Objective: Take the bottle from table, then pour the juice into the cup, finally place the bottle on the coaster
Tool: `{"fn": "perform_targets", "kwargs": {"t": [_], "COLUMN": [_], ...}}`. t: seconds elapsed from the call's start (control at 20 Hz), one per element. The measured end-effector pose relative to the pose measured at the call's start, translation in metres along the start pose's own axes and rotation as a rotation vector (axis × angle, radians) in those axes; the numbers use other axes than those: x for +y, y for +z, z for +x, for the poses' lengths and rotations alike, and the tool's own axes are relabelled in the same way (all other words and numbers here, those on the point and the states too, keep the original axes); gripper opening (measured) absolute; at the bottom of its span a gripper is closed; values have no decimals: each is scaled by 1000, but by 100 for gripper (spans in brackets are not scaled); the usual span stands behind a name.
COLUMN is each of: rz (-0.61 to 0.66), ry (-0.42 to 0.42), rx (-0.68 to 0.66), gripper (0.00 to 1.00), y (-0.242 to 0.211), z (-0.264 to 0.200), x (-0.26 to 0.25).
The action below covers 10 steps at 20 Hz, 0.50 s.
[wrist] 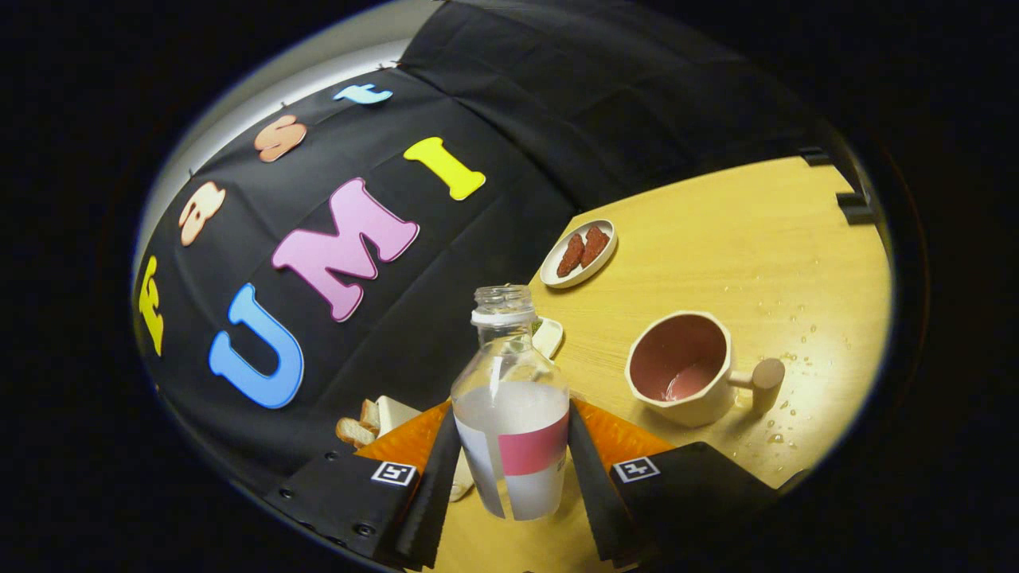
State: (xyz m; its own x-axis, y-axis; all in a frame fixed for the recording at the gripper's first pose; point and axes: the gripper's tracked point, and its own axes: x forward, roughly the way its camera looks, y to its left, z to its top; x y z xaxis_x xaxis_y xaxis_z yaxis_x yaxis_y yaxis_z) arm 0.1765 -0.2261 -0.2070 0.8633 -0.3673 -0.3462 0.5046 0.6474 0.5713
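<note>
Tongs [516, 465] clamp the uncapped bottle [513, 414] on both sides, lifted and tilted off the table [716, 231] | cup [683, 368] just beyond, a little pink juice inside; pour seems begun or done | coaster placing left; droplets [788, 358] near cup

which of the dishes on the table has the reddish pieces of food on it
The oval plate far beyond the fingers, near the black cloth wall. The smaller dish peeks out behind the bottle held in the gripper, its contents hidden.
</note>
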Motion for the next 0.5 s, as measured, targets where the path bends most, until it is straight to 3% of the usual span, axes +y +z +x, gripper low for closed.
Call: {"fn": "perform_targets", "kwargs": {"t": [0.5], "rz": [-573], "ry": [83], "rx": [-167], "gripper": [74], "y": [17], "z": [25], "x": [50]}}
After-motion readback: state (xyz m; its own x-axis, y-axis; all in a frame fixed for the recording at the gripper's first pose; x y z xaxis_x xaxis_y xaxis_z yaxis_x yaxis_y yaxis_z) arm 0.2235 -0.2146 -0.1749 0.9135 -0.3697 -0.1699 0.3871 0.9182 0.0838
